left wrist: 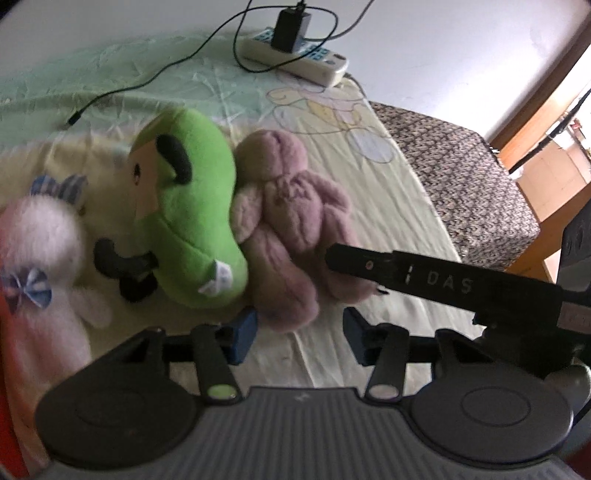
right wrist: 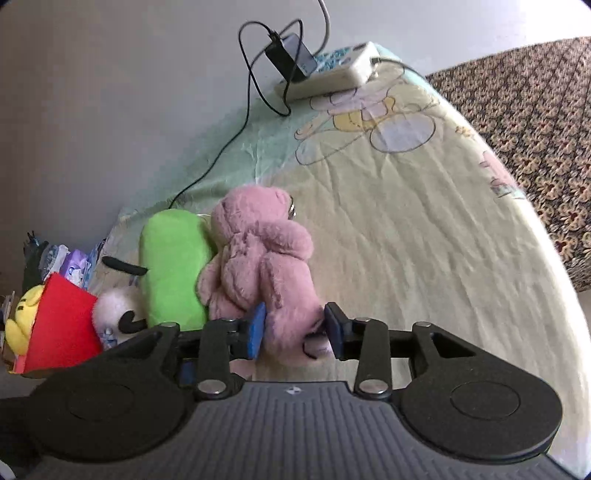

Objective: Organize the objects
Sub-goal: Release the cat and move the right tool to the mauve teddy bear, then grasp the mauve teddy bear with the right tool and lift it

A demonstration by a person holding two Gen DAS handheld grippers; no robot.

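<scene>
Nearest in the right wrist view, the right gripper (right wrist: 295, 328) has its blue pads set around the lower end of the pink plush bear (right wrist: 258, 258), the left pad against the fur and the right pad beside it, so the bear sits between partly closed fingers; whether it is pinched firmly cannot be told; in the left wrist view the left gripper (left wrist: 299, 336) stands open with nothing between its pads, its left pad just beside the bear's (left wrist: 291, 221) lower end, and only this view shows the right tool's black finger (left wrist: 424, 280) lying across the bear's leg. The bear lies on the pale yellow bedsheet (right wrist: 406, 240), touching the green plush toy (right wrist: 173, 269) on its left; beyond that lies a white plush toy (left wrist: 40, 243) with blue bows, whose face only the left view shows clearly. The right view alone shows a red object (right wrist: 62, 321) and a yellow plush toy (right wrist: 22, 317) at the far left. Farthest, near the wall, a white power strip (left wrist: 295, 55) carries a black charger (left wrist: 288, 29), its cable (left wrist: 155, 74) trailing over the sheet.
</scene>
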